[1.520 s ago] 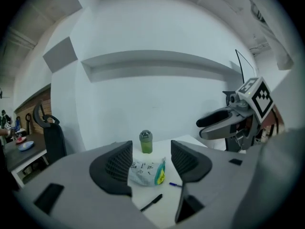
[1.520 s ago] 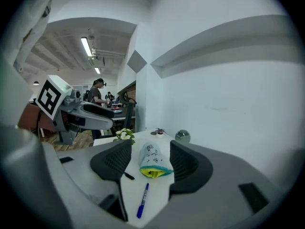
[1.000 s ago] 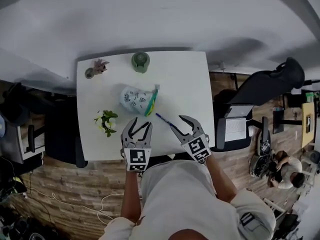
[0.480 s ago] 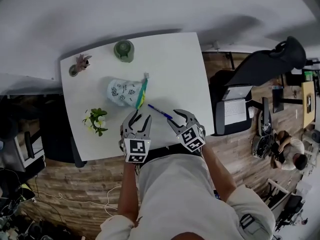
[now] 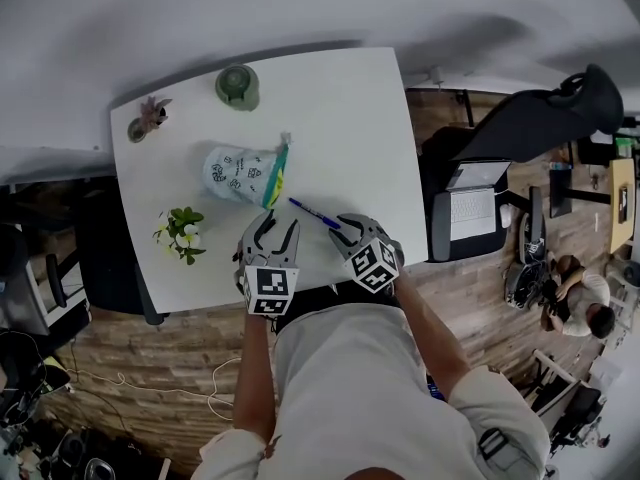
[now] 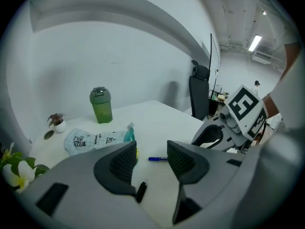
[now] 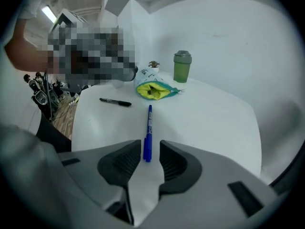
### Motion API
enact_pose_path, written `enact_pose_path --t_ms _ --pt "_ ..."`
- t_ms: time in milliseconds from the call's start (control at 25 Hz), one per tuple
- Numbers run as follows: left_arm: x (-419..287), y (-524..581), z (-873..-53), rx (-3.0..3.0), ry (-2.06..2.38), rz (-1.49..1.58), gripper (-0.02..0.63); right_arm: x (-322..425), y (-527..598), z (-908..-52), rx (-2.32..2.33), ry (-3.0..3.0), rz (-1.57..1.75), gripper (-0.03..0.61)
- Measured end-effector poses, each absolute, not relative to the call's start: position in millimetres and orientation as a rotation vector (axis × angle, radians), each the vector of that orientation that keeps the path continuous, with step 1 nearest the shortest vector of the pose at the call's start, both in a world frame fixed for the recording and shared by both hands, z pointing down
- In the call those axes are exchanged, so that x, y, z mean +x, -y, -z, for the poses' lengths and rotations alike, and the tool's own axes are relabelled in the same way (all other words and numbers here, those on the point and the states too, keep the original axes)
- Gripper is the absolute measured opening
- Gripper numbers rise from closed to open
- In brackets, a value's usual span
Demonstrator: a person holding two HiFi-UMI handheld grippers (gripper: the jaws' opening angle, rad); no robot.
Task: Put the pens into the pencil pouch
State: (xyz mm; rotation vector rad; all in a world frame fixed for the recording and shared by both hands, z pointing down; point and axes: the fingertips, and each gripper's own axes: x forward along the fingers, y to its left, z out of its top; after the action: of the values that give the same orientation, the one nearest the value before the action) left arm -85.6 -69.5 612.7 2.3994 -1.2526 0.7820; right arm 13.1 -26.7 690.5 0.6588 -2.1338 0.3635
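The patterned pencil pouch [image 5: 238,173] lies on the white table [image 5: 340,108], its yellow-lined mouth [image 7: 152,90] open toward me. From near that mouth a blue pen [image 5: 313,213] runs toward my right gripper [image 5: 347,232]. In the right gripper view the pen's near end [image 7: 147,152] lies between the jaws, which have just been closing; the pads stand a little apart from it. My left gripper [image 5: 270,231] is low over the table. Its jaws have just been closing a little and stay open, with a black pen [image 6: 140,191] on the table below them.
A green bottle [image 5: 237,85] and a small potted plant [image 5: 150,116] stand at the far side of the table. White flowers [image 5: 180,233] lie at the left edge. A black office chair [image 5: 540,128] stands to the right of the table.
Both grippers have come down toward the table. The right one now has the blue pen's near end between its jaws, which have narrowed.
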Motion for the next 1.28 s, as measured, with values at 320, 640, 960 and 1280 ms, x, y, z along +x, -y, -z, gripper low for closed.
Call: enact_pose_path --t_ms 320,640,960,1280 --pt "-69.1 61.7 -625.0 2.396 1.185 -0.828 0.195 13.0 24.4 -706.4 0.639 2.113 -0.389 0.099" --pt "-71.1 71.8 -625.5 2.385 1.206 -0.836 0.193 10.7 23.5 -708.3 0.601 2.125 -0.353 0.067" --pt "-82.0 84.8 -625.6 2.358 1.253 -0.854 0.189 10.5 23.3 -706.5 0.604 2.123 -0.376 0.059" --pt "-101.5 105.6 -638.9 2.274 1.333 -0.920 0.173 18.1 36.5 -685.1 0.649 2.142 -0.364 0.058"
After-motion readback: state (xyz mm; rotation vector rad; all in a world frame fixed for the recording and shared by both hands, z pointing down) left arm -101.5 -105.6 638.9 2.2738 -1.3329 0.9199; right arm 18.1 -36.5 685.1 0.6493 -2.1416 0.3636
